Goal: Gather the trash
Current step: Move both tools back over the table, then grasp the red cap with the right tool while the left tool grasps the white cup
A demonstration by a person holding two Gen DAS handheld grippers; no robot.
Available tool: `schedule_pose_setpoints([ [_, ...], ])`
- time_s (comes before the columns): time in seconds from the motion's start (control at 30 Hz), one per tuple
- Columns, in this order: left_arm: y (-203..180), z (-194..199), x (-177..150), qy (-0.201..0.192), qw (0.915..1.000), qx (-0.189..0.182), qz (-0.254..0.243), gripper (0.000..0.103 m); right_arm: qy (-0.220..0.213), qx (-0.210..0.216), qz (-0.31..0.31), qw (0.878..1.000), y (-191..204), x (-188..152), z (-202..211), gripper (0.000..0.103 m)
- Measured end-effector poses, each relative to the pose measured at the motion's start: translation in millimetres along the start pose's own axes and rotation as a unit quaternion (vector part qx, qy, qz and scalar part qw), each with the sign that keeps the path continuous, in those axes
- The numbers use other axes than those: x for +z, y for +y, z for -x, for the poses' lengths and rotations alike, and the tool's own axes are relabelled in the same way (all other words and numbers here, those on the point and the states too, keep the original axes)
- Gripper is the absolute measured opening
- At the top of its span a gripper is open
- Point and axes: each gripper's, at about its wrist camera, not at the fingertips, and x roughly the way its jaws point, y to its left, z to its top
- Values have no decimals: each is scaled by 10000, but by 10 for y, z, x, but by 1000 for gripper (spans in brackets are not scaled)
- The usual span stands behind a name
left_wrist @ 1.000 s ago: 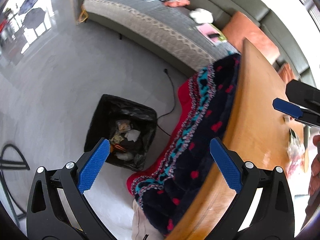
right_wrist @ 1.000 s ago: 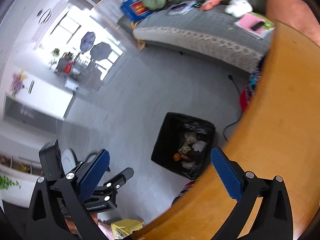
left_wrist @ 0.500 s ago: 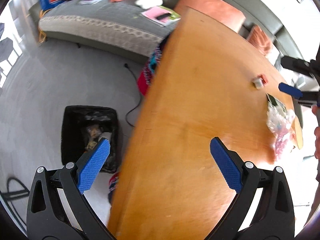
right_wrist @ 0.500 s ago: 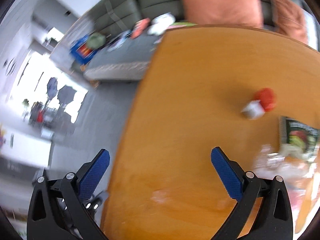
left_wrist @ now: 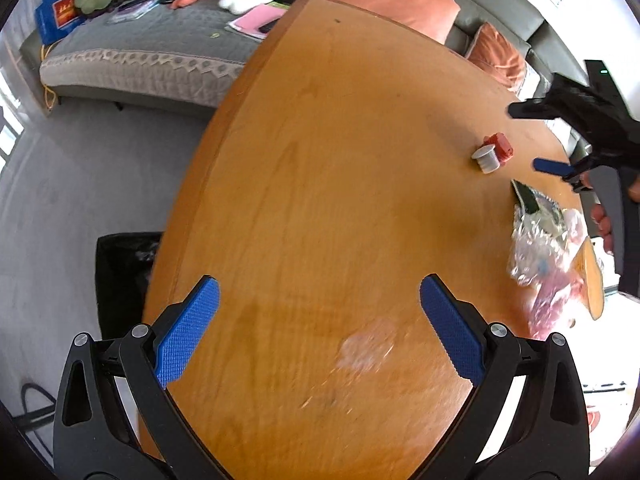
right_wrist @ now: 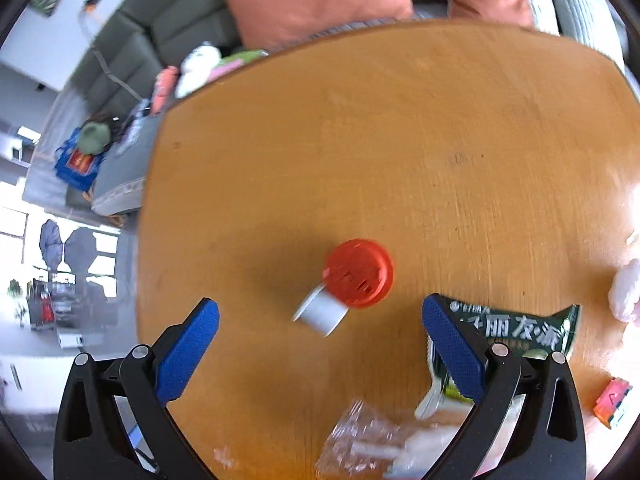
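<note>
Wooden table [left_wrist: 320,160] now fills both views, where a second ago floor and black bin [left_wrist: 120,276] dominated; the bin is half hidden behind the table's left edge. Left tool [left_wrist: 319,320] and right tool [right_wrist: 320,332]: both spread wide, empty. Trash near right tool: red cap [right_wrist: 359,273] touching white cup [right_wrist: 320,314], green wrapper [right_wrist: 520,332], clear plastic [right_wrist: 360,436].

The left gripper [left_wrist: 319,322], its blue-padded fingers spread wide apart, hangs over a bare stretch of the orange-brown wooden table [left_wrist: 320,160], with a black-lined trash bin [left_wrist: 120,276] on the grey floor partly hidden behind the table's left edge. Far across the table a red-and-white plastic spool [left_wrist: 493,153] lies near crumpled clear and pink plastic wrappers [left_wrist: 544,252]. The right gripper [left_wrist: 560,140], black with one blue finger pad showing, reaches in from the right edge above them.
</note>
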Motion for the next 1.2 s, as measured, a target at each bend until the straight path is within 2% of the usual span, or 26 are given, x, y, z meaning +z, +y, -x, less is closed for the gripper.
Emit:
schedule_pose_setpoints([
  [0.07,-39,-45,46,39,10000,-23,-51,97,189,-116,16,9998,-36,42,-144,101],
  [0.23,-124,-142,132,130,9997,9,-226,97,296,-301,-26,9991,-53,82,-244,100],
  [0.3,-146,-163,181,130,9995,18,-300,97,348,-248,-107,9990,-79,98,-222,88],
  [0.37,-195,-187,227,123,9992,17,-377,97,357,-347,-72,9987,-89,100,-194,58],
  [0.43,-254,-211,255,110,9989,19,-456,97,460,-337,-84,9983,-88,108,-200,44],
  [0.53,-371,-253,291,105,9982,4,-592,97,500,-256,-27,9984,-95,102,-180,44],
  [0.83,-929,-397,499,-48,9919,-15,-1265,97,96,-78,233,9997,-219,78,273,44],
  [0.97,-1316,-478,602,-82,9858,-105,-1675,97,-11,44,321,9995,-318,21,494,44],
  [1.2,-1894,-680,604,-58,9744,14,-2248,97,-193,19,531,9984,-457,-55,766,44],
])
